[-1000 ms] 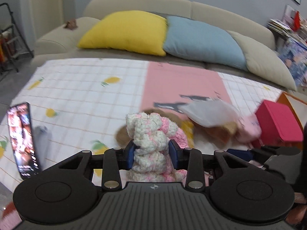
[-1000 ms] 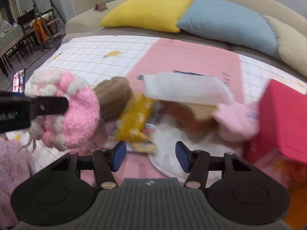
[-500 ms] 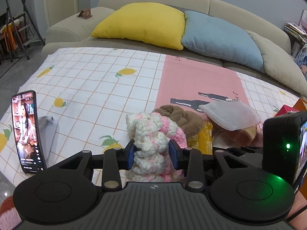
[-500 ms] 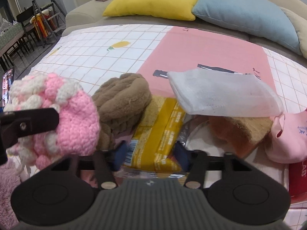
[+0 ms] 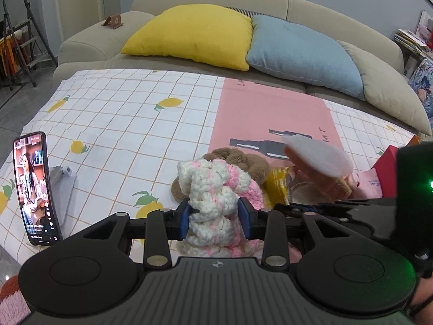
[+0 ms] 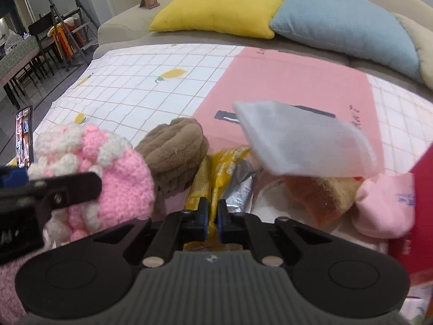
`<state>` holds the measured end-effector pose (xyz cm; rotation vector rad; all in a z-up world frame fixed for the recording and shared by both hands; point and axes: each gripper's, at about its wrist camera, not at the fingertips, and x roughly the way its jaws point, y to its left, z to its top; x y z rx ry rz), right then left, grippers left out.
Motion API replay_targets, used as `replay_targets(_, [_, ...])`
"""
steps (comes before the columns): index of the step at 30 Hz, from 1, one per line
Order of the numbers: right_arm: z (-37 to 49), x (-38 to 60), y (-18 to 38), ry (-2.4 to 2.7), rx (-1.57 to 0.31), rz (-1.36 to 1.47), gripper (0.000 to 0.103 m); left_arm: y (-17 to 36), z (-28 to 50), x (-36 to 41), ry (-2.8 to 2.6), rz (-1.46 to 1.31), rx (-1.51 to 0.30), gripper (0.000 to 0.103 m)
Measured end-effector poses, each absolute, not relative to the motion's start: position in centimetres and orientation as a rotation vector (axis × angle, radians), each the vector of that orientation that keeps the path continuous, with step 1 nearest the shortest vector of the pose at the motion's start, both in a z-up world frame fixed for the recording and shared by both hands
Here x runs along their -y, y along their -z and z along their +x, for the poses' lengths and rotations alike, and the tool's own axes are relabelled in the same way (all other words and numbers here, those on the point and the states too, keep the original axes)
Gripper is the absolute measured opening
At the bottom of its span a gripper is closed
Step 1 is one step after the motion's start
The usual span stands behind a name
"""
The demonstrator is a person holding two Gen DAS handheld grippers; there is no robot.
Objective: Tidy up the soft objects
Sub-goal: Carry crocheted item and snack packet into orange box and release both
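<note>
My left gripper (image 5: 213,220) is shut on a pink and white crocheted piece (image 5: 213,189), held above the mat; the piece also shows at the left of the right wrist view (image 6: 108,178). My right gripper (image 6: 213,222) is shut on the edge of a yellow snack packet (image 6: 216,170), which lies in a pile with a brown plush (image 6: 176,149), a white pouch (image 6: 303,143), an orange-brown plush (image 6: 322,195) and a pink cloth item (image 6: 387,203).
A phone (image 5: 35,189) stands on a holder at the mat's left edge. A red box (image 6: 422,211) stands at the right. A sofa with yellow (image 5: 194,35), blue (image 5: 300,51) and beige cushions lies behind the lemon-print mat (image 5: 121,113).
My right gripper has moved in and closed on the yellow packet. The left gripper kept its hold on the crocheted piece and lifted and turned a little.
</note>
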<state>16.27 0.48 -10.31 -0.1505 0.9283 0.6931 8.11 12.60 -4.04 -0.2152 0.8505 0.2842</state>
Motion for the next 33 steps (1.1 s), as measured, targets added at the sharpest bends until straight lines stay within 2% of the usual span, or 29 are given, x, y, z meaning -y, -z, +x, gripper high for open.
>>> replay_targets(22, [8.7, 14.2, 1.5, -0.626, -0.739, -0.016, 0.002, 0.9, 7.2, -6.1, -0.088, -0.169, -0.814, 0.041])
replay_targets(33, [8.5, 23.0, -1.9, -0.419, -0.613, -0.012, 0.000, -3.3, 10.7, 2.8, 0.192, -0.095, -0.719, 0.041])
